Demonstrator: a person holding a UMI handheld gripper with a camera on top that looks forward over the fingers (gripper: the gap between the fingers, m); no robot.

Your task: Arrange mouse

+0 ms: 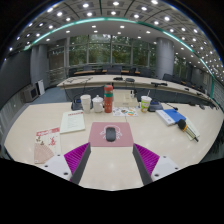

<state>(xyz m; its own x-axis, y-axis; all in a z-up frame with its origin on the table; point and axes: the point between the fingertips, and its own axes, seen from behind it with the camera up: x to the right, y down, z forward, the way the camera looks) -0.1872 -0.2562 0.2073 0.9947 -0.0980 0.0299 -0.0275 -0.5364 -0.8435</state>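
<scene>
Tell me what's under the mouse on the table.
The mouse lies on a pink mat, which rests on the table. The patch of mat directly beneath the mouse is covered. The gripper fingers are open, short of it.

I held my gripper [111,157] level and pointed it straight ahead, away from me. Its two dark fingers [80,166] reached forward side by side, one at the left and one at the right, with a wide gap between them. The magenta pads [76,153] on their inner faces showed at each side, well apart. Nothing was pressed between the fingers.
</scene>
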